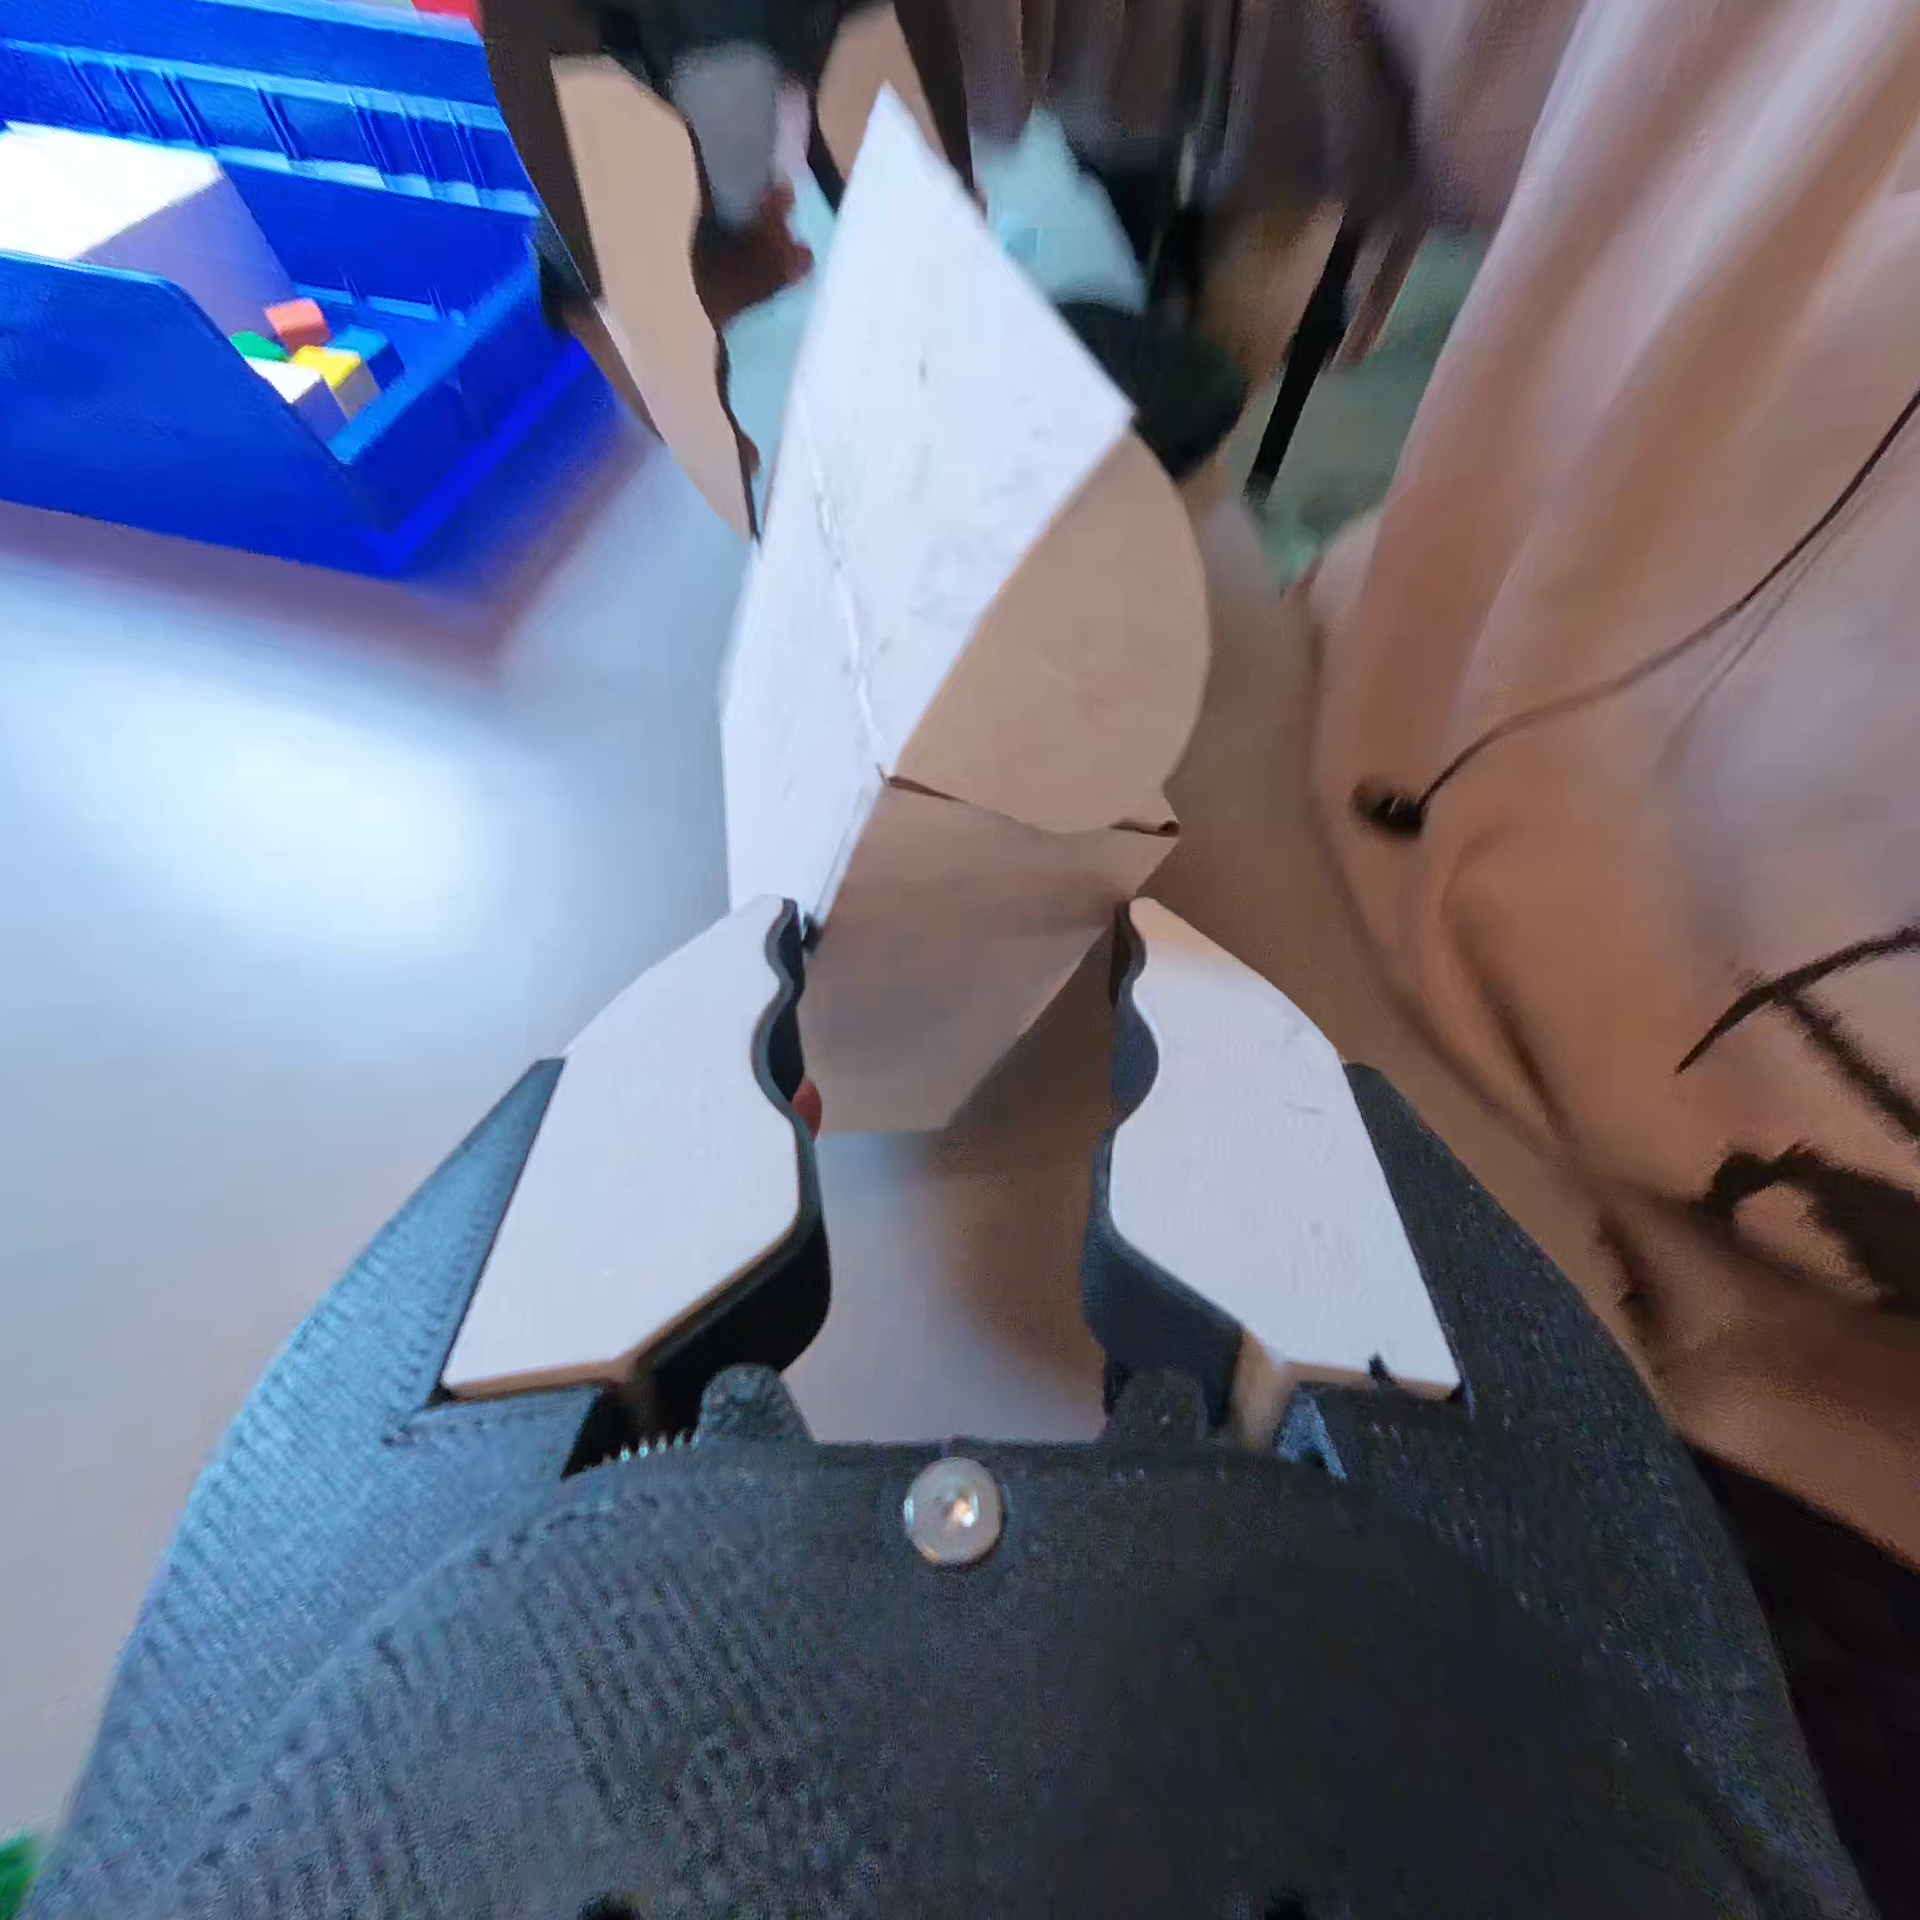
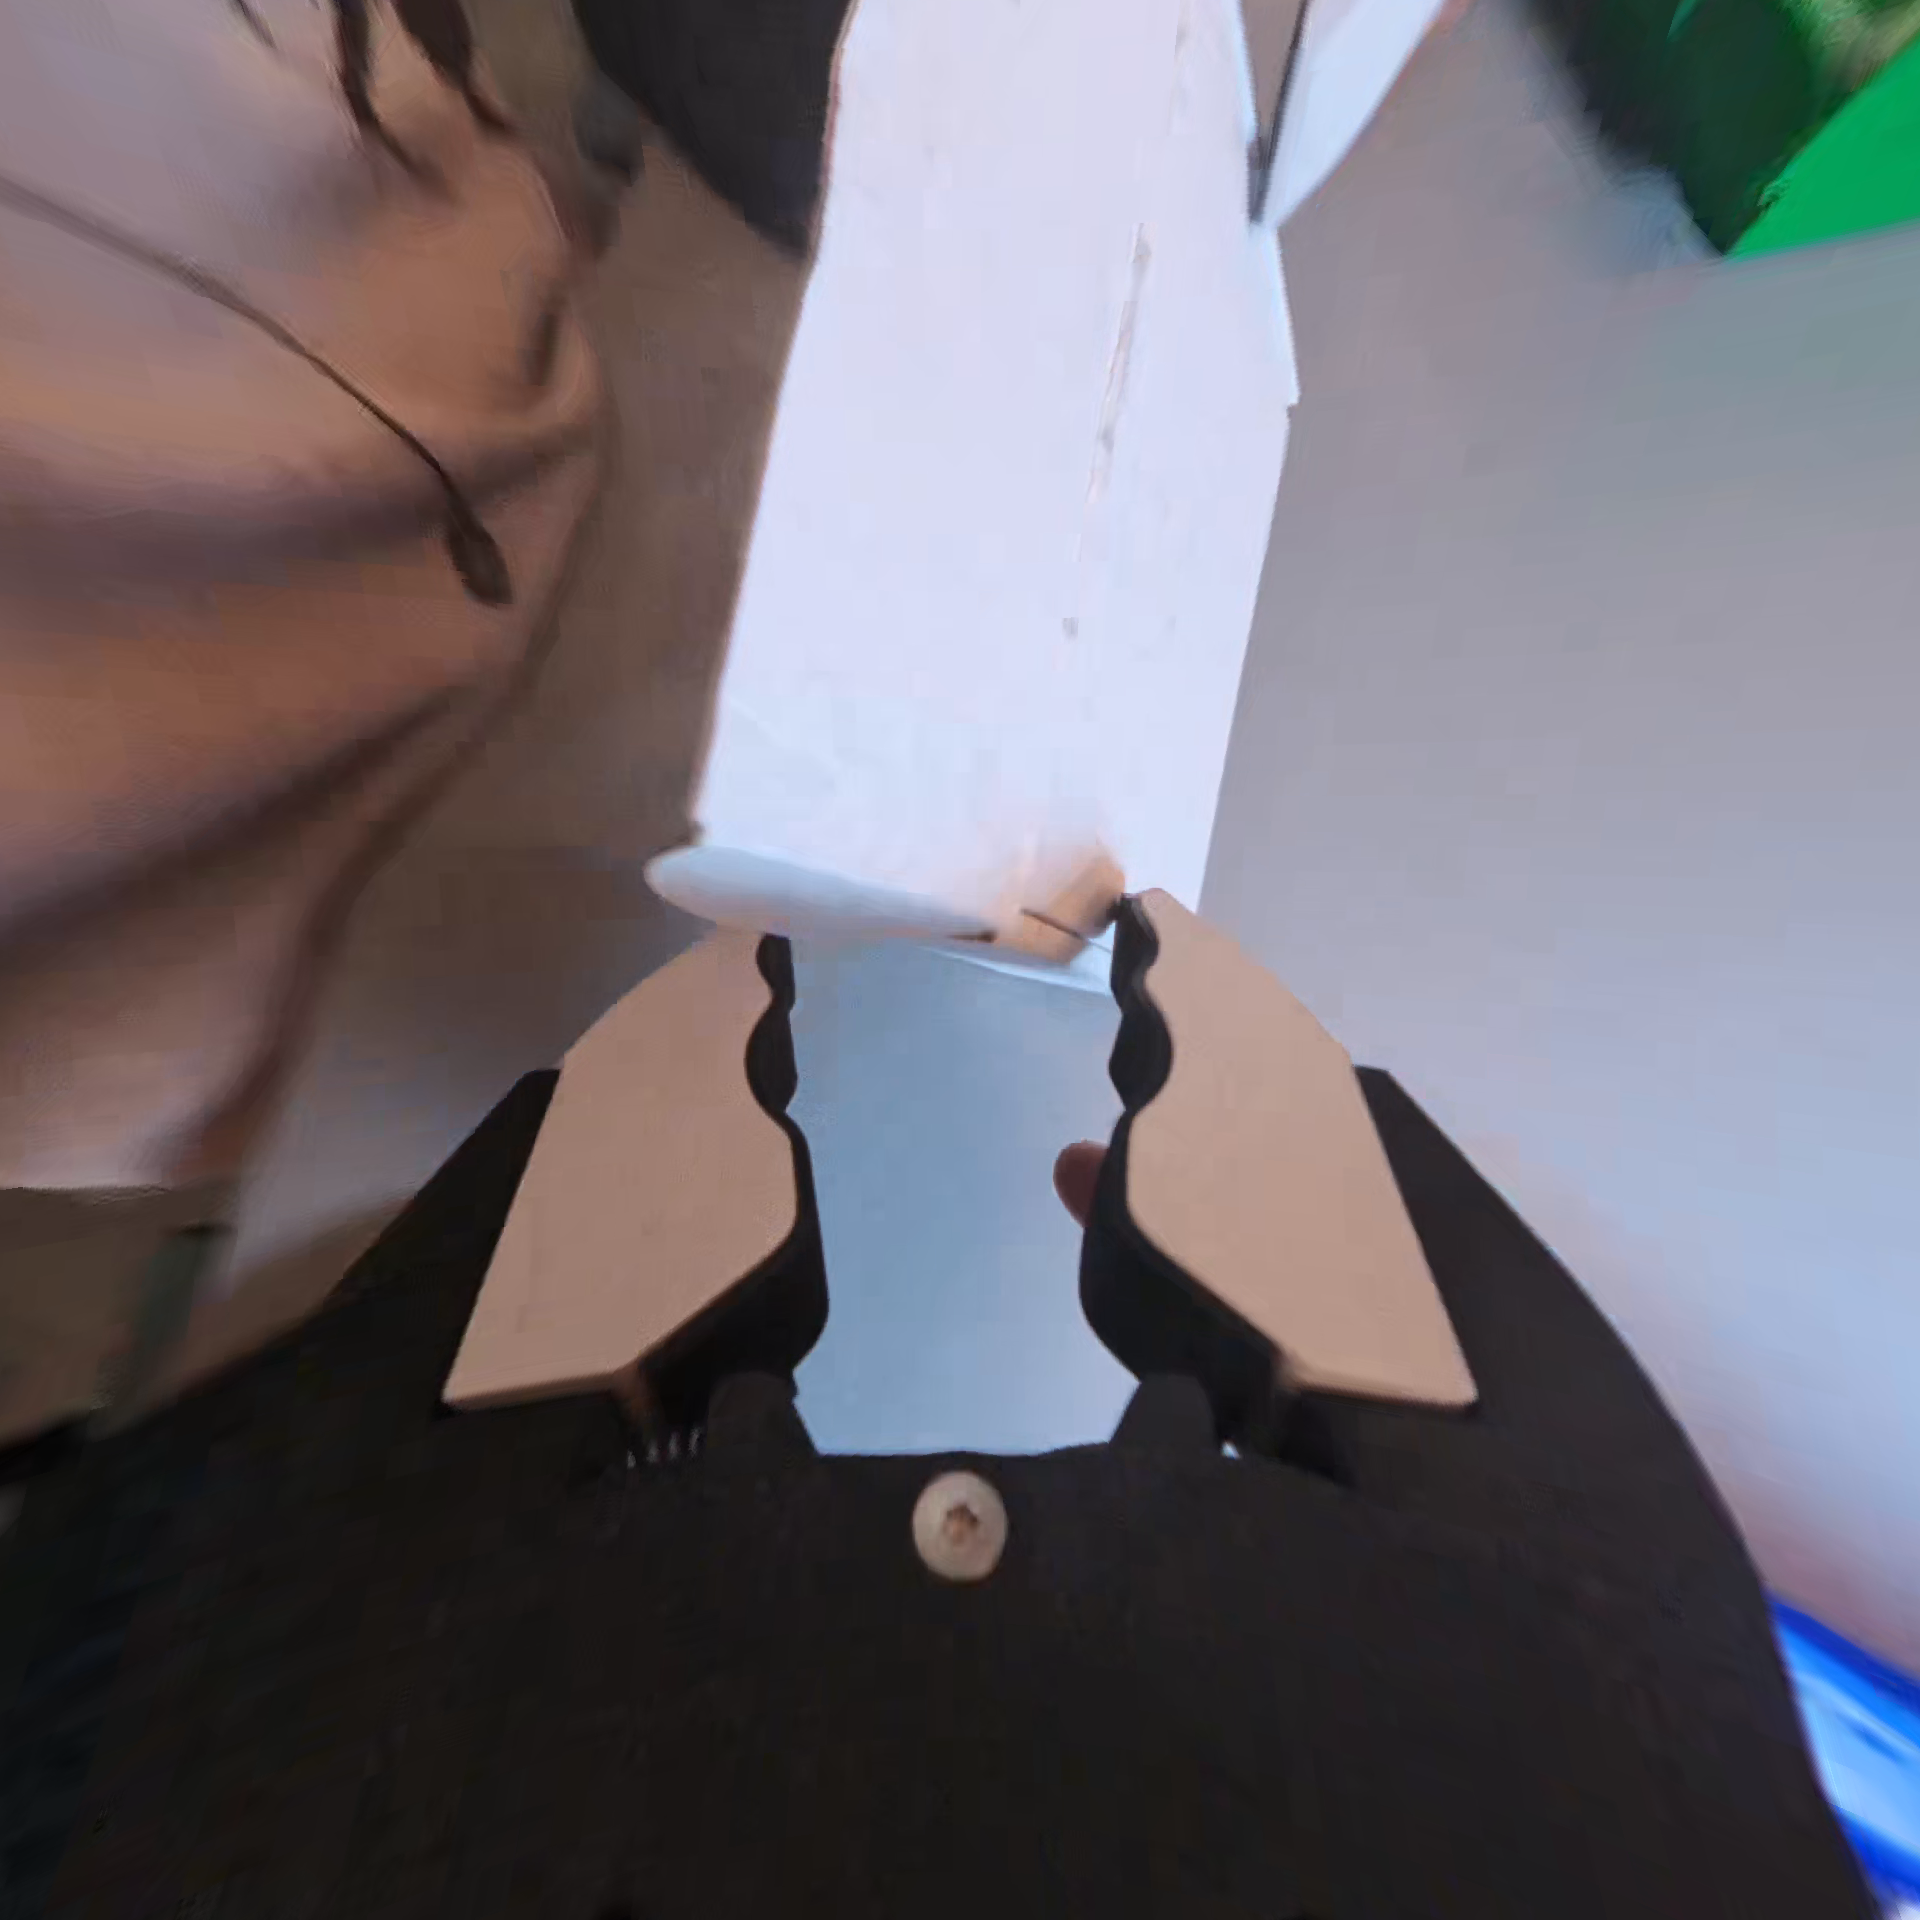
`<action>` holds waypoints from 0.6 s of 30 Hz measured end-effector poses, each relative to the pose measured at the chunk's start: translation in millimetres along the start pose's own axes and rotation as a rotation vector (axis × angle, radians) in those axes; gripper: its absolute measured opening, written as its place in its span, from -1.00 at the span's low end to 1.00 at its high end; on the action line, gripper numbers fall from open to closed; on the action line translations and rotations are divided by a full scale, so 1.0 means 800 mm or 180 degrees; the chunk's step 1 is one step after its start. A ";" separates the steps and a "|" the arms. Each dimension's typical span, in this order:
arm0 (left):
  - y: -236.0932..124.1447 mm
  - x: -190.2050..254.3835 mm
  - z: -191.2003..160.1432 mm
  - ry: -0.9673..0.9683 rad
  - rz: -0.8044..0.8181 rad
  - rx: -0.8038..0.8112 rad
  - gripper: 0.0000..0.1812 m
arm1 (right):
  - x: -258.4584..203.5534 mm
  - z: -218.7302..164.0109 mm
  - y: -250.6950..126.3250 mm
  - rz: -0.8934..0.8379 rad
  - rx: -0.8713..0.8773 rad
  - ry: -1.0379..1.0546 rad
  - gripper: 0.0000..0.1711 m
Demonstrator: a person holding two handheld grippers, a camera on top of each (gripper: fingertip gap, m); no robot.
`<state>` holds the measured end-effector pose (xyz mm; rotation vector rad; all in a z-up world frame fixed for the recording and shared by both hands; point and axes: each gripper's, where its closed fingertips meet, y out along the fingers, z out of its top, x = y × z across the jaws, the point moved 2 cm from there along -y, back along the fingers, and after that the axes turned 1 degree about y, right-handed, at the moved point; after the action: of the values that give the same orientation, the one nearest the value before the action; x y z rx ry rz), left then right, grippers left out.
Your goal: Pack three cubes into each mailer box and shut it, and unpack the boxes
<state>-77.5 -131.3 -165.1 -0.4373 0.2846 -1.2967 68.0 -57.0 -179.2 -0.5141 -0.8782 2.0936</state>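
Note:
A mailer box [image 1: 935,499], white outside and brown inside, is held tilted up off the white table. My left gripper [image 1: 961,925] has its jaws wide apart, and the box's brown end fills the gap between the fingertips [image 1: 769,935], so it is clamped. In the right wrist view the box [image 2: 987,520] stands straight ahead. Its lower end, with a small rounded white flap [image 2: 769,894], sits just past my right gripper [image 2: 951,925], which is open and empty, with the right fingertip [image 2: 1138,914] at the box's corner. Several coloured cubes [image 1: 312,353] lie in a blue bin.
The blue bin [image 1: 156,416] stands at the far left on the white table [image 1: 312,831]. A person in a beige garment [image 1: 1610,520] is close on the right, and shows at the left in the right wrist view [image 2: 260,623]. Both views are motion-blurred.

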 end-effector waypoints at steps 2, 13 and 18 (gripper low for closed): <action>0.000 -0.011 -0.002 -0.0362 -0.0120 0.0361 -0.38 | 0.001 -0.004 -0.003 0.0297 0.0367 0.0432 -0.33; -0.015 -0.018 -0.011 -0.0395 0.0026 0.0646 -0.36 | 0.001 -0.015 -0.028 0.0317 0.1284 0.0752 -0.35; -0.039 -0.028 0.032 -0.0129 0.0067 0.0873 -0.41 | 0.013 -0.001 -0.060 0.0222 0.1493 0.0570 -0.37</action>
<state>-99.1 -112.5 -129.0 -0.2264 0.0748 -1.2830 86.7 -27.2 -145.2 -0.4724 -0.2534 2.1825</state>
